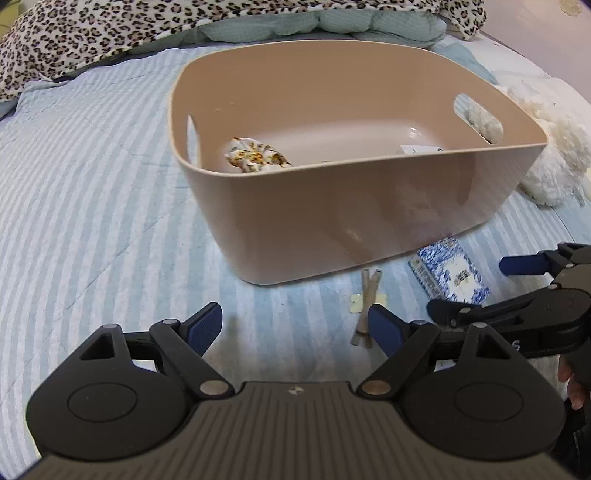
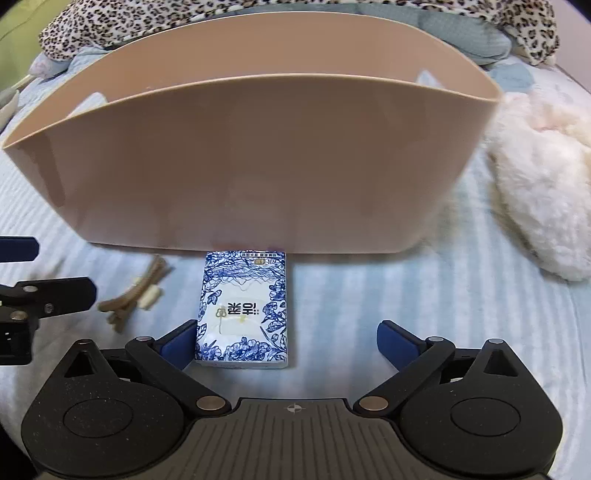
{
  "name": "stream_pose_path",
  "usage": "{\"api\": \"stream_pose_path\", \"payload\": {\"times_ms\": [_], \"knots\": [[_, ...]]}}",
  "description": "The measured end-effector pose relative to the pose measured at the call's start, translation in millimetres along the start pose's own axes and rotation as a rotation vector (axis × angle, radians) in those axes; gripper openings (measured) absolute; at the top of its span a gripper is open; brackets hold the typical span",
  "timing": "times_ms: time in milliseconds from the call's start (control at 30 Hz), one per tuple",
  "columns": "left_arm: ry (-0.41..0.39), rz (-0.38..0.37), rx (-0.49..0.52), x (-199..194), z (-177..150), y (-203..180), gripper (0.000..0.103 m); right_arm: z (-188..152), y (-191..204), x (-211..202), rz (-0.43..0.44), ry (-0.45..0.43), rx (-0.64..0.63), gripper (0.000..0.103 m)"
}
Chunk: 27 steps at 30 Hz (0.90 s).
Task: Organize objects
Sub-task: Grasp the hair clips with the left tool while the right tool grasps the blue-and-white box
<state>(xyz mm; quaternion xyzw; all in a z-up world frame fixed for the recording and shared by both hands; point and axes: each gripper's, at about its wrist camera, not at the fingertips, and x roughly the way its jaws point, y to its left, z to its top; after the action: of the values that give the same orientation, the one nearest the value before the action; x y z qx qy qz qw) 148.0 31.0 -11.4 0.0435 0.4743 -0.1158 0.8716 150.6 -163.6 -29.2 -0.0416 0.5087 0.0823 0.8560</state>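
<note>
A beige plastic bin (image 1: 369, 221) stands on the striped bedspread; a floral scrunchie (image 1: 255, 158) lies inside it. The bin's near wall (image 2: 258, 166) fills the right wrist view. A blue-and-white tissue pack (image 2: 245, 310) lies flat in front of the bin, also in the left wrist view (image 1: 448, 275). A tan hair clip (image 1: 367, 306) lies left of it, also in the right wrist view (image 2: 135, 295). My right gripper (image 2: 288, 345) is open, its left pad beside the pack's near corner. My left gripper (image 1: 295, 328) is open and empty, just near of the clip.
A white fluffy plush (image 2: 535, 192) lies to the right of the bin, also in the left wrist view (image 1: 554, 158). Leopard-print fabric (image 1: 110, 33) and a teal quilt (image 1: 295, 26) are piled behind the bin. The right gripper (image 1: 535, 291) reaches into the left wrist view.
</note>
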Motion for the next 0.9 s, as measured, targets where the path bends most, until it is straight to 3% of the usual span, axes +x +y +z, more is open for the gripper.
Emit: {"api": "stream_pose_path", "payload": {"times_ms": [533, 900], "knots": [[-0.023, -0.084, 0.037, 0, 2, -17, 0.086, -10, -25, -6, -0.038, -0.014, 0.027, 0.103], [0.06, -0.036, 0.076, 28, -9, -27, 0.084, -14, -21, -9, -0.031, -0.016, 0.01, 0.103]]}}
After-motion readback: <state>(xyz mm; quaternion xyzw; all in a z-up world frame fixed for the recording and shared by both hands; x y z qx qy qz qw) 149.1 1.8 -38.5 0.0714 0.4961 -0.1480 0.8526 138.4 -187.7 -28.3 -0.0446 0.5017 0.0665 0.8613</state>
